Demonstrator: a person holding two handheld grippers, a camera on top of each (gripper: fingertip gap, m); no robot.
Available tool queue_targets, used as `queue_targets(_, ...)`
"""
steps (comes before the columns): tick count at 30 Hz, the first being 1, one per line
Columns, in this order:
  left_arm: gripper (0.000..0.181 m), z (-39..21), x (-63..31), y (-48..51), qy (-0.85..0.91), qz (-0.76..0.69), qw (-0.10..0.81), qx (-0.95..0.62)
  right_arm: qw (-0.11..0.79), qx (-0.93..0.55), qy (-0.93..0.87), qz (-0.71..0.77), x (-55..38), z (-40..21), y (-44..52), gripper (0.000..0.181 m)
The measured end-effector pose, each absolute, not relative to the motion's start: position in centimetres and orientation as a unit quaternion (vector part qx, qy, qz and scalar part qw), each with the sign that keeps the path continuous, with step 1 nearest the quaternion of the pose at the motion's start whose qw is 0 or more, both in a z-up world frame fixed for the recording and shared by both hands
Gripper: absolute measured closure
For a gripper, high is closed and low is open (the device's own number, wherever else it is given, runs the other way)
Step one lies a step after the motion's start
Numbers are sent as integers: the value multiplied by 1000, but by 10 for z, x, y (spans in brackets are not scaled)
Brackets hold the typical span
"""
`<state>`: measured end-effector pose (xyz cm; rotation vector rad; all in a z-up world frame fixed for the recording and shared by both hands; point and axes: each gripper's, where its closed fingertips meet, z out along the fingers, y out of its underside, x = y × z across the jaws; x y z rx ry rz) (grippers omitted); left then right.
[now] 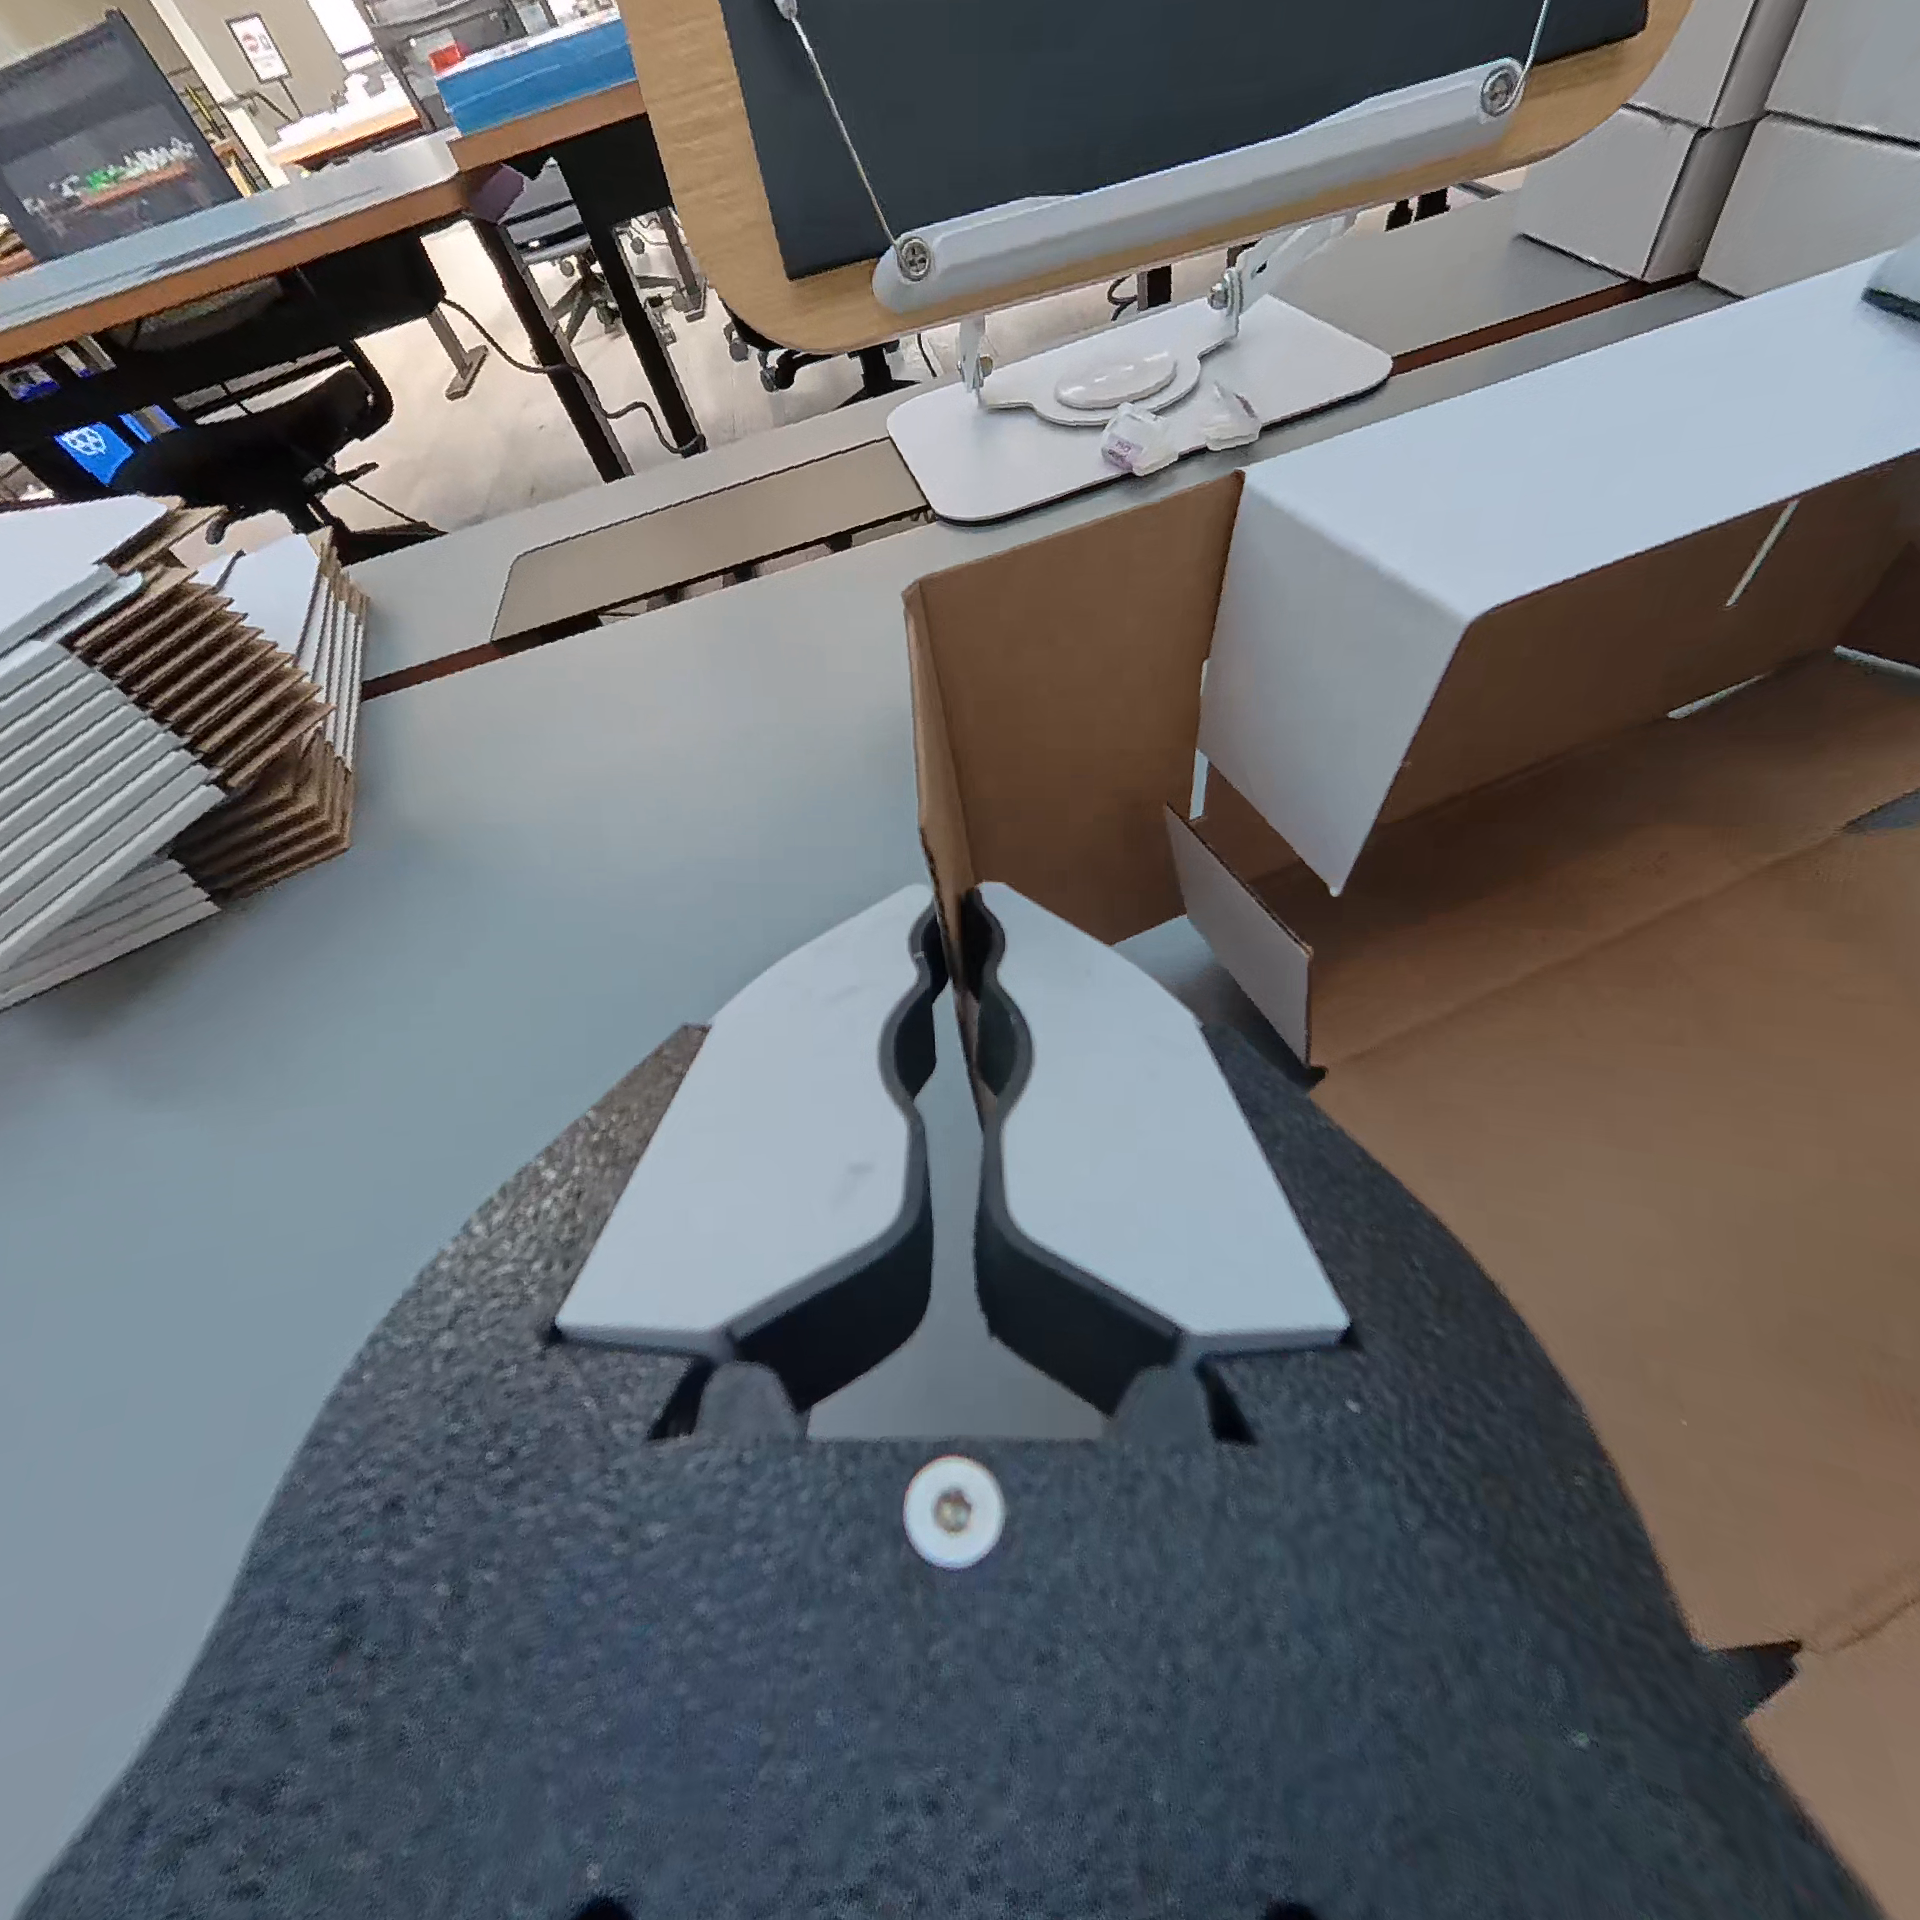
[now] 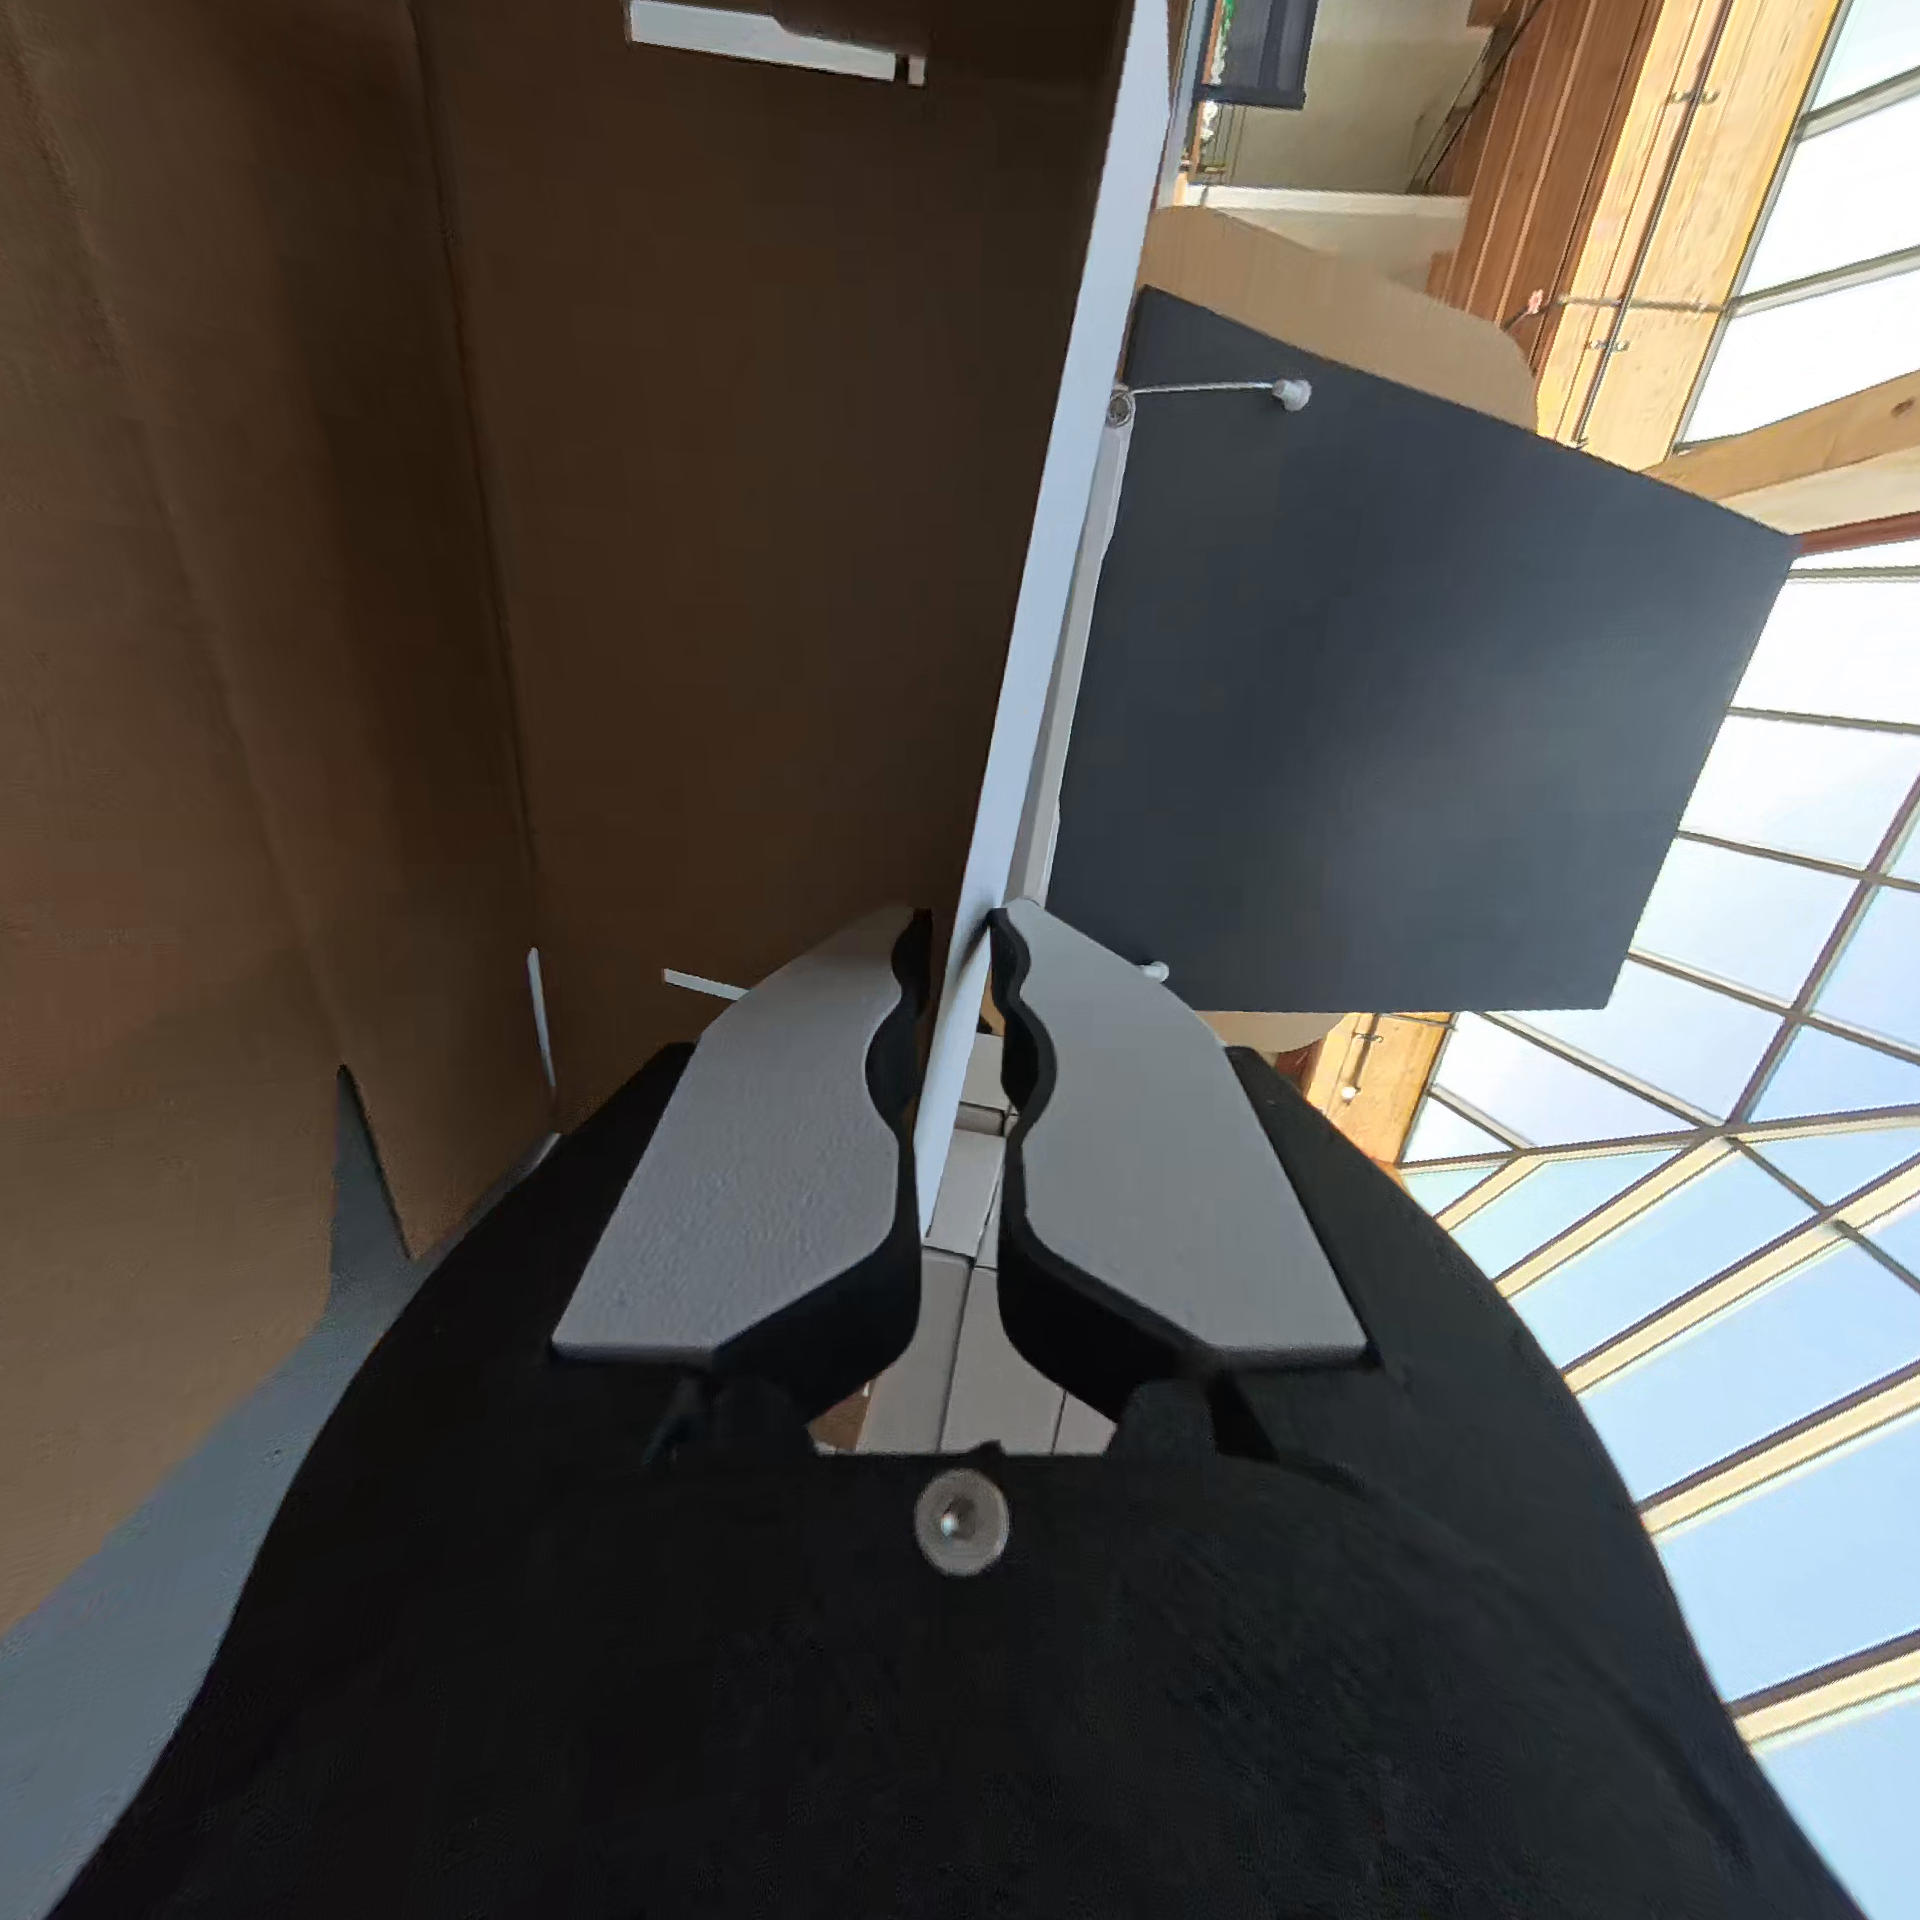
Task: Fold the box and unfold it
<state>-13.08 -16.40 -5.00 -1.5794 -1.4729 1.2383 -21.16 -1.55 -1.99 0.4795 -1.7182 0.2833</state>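
Note:
The cardboard box (image 1: 1558, 987), brown inside and white outside, lies partly folded on the grey table (image 1: 520, 935). Its left side flap (image 1: 1060, 727) stands upright and my left gripper (image 1: 956, 925) is shut on that flap's near edge. A white-faced panel (image 1: 1507, 582) leans over the box's far side. In the right wrist view, which is rolled sideways, my right gripper (image 2: 961, 935) is shut on the thin edge of a white-faced panel (image 2: 1049, 582), with the brown inside of the box (image 2: 520, 520) to its left.
A stack of flat box blanks (image 1: 156, 748) sits at the table's left. A monitor (image 1: 1143, 114) on a white stand (image 1: 1122, 416) rises behind the box and also shows in the right wrist view (image 2: 1403, 675). White folded boxes (image 1: 1714, 156) are piled at the far right.

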Motion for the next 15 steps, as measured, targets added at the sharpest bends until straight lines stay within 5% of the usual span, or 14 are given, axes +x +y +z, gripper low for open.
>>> queue_targets(15, 180, -64, -151, -183, -623, 469, 311, -543, 619, 113, -761, 156, -214, -20, -35, 179)
